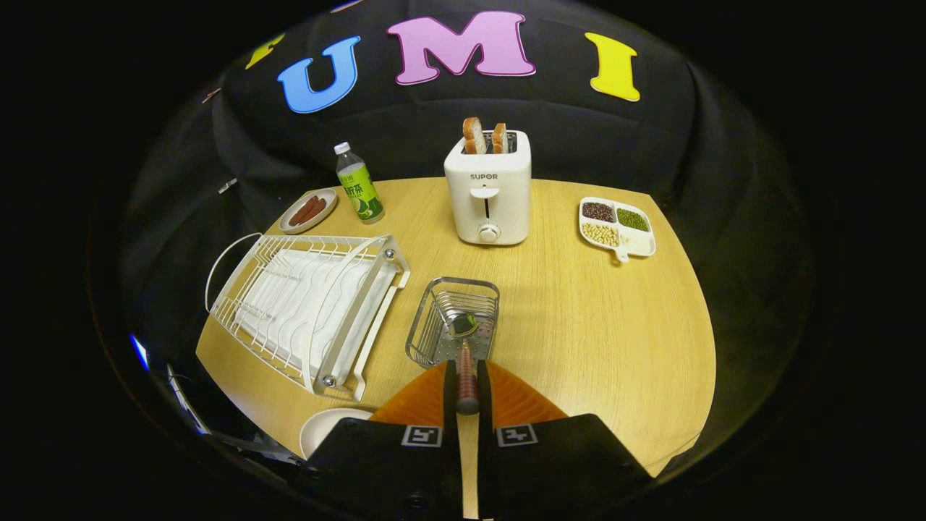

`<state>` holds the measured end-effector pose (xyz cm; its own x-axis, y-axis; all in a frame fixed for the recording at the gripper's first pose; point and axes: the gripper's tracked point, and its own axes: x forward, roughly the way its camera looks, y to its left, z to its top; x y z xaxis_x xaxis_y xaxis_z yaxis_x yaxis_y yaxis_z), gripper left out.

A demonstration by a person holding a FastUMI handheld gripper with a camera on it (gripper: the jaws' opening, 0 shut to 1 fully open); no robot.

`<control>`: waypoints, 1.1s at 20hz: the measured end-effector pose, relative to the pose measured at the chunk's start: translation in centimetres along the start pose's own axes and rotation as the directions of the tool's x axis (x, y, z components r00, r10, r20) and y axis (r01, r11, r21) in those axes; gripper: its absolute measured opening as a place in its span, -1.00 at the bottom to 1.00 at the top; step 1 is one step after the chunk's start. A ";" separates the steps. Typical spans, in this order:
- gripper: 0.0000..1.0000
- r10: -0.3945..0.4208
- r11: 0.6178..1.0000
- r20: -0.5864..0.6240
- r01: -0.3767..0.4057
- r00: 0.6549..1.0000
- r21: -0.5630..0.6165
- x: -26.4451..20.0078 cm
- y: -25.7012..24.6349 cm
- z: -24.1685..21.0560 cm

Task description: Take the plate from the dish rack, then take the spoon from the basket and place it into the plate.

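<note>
Spoon [465, 354] pinched by handle between gripper [467, 401] fingers, bowl over wire basket [452, 318]. Light, stiff, slick; likely pivots in grip, so hold mid-handle. Plate [325, 427] near left, beside dish rack [304, 304].

the toaster [487, 194] bears the brand "supor" on its front; the bottle [359, 188] label is unreadable.

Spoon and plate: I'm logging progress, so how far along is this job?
Done: the dish rack stands empty and the plate lies on the table beside the fingers. In hand: the gripper is shut on the spoon, its bowl over the basket. Left: placing it in the plate.
</note>
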<state>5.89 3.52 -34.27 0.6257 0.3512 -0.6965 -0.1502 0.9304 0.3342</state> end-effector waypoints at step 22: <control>-0.75 0.181 0.981 0.121 -0.188 0.976 0.052 -16.0 7.0 -2.9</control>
<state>-7.35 4.72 -22.65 0.6765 0.4984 -0.5422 -0.2257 0.8410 0.4917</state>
